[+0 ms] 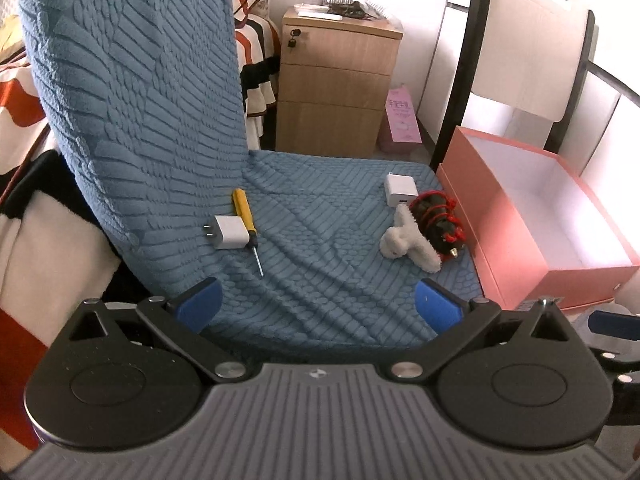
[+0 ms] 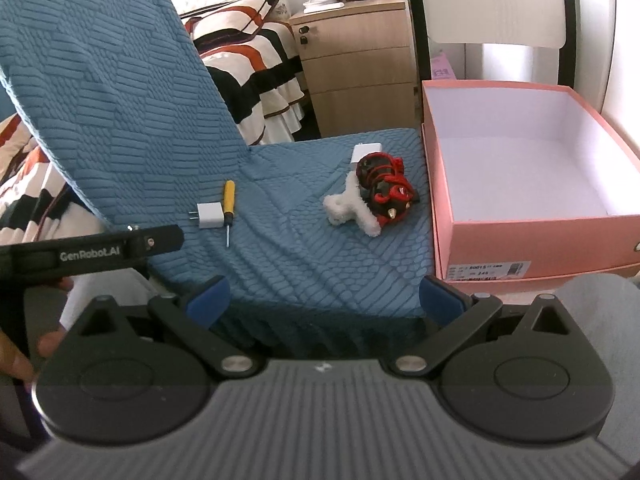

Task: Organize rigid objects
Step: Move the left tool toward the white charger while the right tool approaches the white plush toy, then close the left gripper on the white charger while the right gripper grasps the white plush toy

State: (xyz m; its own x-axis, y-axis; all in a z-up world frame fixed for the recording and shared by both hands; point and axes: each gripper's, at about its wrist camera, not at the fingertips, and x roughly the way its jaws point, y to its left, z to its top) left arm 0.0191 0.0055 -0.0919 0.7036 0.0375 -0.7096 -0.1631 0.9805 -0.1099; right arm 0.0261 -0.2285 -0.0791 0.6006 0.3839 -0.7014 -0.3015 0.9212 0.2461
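On the blue-covered chair seat (image 1: 320,280) lie a white plug adapter (image 1: 229,233) beside a yellow-handled screwdriver (image 1: 246,222) at the left. At the right lie a second white charger (image 1: 400,190), a black and red gourd-shaped ornament (image 1: 438,216) and a white fluffy clip (image 1: 408,240). The same items show in the right wrist view: adapter (image 2: 210,216), screwdriver (image 2: 229,208), charger (image 2: 366,152), ornament (image 2: 384,188), clip (image 2: 352,208). My left gripper (image 1: 318,306) is open and empty at the seat's front edge. My right gripper (image 2: 324,300) is open and empty, likewise in front of the seat.
An open pink box (image 1: 540,216) with a white inside stands right of the seat, also in the right wrist view (image 2: 520,168). The chair back (image 1: 132,100) rises at the left. A wooden drawer cabinet (image 1: 336,84) and a striped bed (image 2: 256,64) stand behind.
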